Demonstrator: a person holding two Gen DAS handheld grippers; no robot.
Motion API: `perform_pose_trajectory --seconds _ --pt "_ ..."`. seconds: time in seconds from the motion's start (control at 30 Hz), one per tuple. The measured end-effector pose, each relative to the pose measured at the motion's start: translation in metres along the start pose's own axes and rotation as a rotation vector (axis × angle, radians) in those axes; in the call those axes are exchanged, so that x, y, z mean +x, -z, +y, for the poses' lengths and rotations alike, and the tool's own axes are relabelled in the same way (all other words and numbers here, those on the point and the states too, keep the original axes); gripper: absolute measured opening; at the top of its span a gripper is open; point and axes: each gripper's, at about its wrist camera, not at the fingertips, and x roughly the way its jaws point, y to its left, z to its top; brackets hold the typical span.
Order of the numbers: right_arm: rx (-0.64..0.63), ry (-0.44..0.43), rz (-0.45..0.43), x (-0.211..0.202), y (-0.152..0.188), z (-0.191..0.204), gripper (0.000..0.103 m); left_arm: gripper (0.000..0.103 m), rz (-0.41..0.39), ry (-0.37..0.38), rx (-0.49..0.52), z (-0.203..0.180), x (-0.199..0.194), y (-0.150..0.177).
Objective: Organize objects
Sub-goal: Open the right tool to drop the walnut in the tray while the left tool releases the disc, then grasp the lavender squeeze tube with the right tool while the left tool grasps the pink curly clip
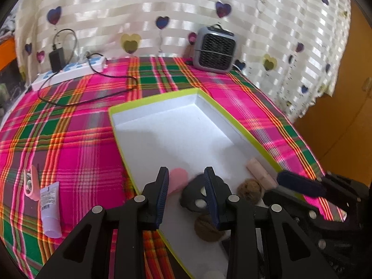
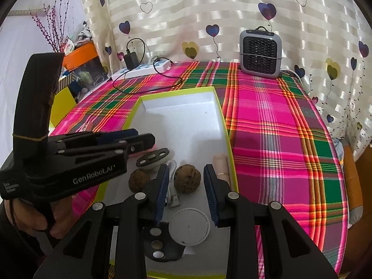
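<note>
A shallow white box with a lime-green rim (image 1: 151, 99) (image 2: 219, 103) lies on the plaid cloth. Its near end holds two brown balls (image 2: 187, 178) (image 2: 138, 180), a dark disc with round magnets (image 2: 152, 157) (image 1: 196, 196), a pink piece (image 1: 178, 178), a beige tube (image 2: 222, 164) (image 1: 258, 171), a white round pad (image 2: 188, 226) and a small cable. My left gripper (image 1: 187, 196) (image 2: 139, 139) is open and empty over the box's near left edge. My right gripper (image 2: 187, 196) is open and empty above the balls.
A lavender tube (image 1: 50, 209) and a pink case (image 1: 31, 182) lie on the cloth left of the box. A grey fan heater (image 2: 260, 53) and a white power strip with charger (image 2: 141, 68) stand at the back by the curtain.
</note>
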Motion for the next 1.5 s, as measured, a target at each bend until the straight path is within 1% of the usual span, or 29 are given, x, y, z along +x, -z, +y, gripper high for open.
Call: perform_pose_trajectory --seconds 0.13,0.23,0.3,0.5,0.6,0.7,0.87,1.0,1.23,1.5 --pt "0.004 0.011 -0.004 -0.004 0.000 0.002 0.032 0.029 0.058 0.098 -0.018 -0.002 -0.004 0.008" --pt "-0.001 0.021 -0.017 -0.009 0.000 0.005 0.032 0.029 0.030 0.094 -0.021 0.000 -0.017 0.015" --pt "-0.004 0.025 -0.023 -0.011 0.000 0.008 0.032 0.029 0.007 0.104 -0.034 0.004 -0.026 0.015" --pt "-0.016 0.022 -0.037 -0.014 -0.001 0.018 0.032 0.029 -0.055 0.079 -0.050 0.015 -0.045 0.019" --pt "-0.017 0.025 -0.019 -0.009 -0.001 0.021 0.032 0.029 -0.058 0.063 -0.064 0.022 -0.047 0.022" --pt "-0.029 0.004 -0.022 -0.011 -0.001 0.026 0.032 0.029 -0.063 0.049 -0.076 0.028 -0.050 0.027" --pt "-0.044 0.004 -0.025 -0.011 -0.002 0.034 0.032 0.029 -0.071 0.026 -0.089 0.041 -0.055 0.036" --pt "-0.066 -0.005 -0.024 -0.008 -0.002 0.045 0.032 0.029 -0.073 0.005 -0.120 0.057 -0.060 0.046" --pt "-0.115 -0.051 -0.019 0.000 -0.003 0.068 0.032 0.029 -0.084 -0.034 -0.171 0.087 -0.071 0.060" --pt "-0.154 -0.089 -0.009 0.012 -0.008 0.091 0.032 0.029 -0.093 -0.098 -0.199 0.119 -0.081 0.069"
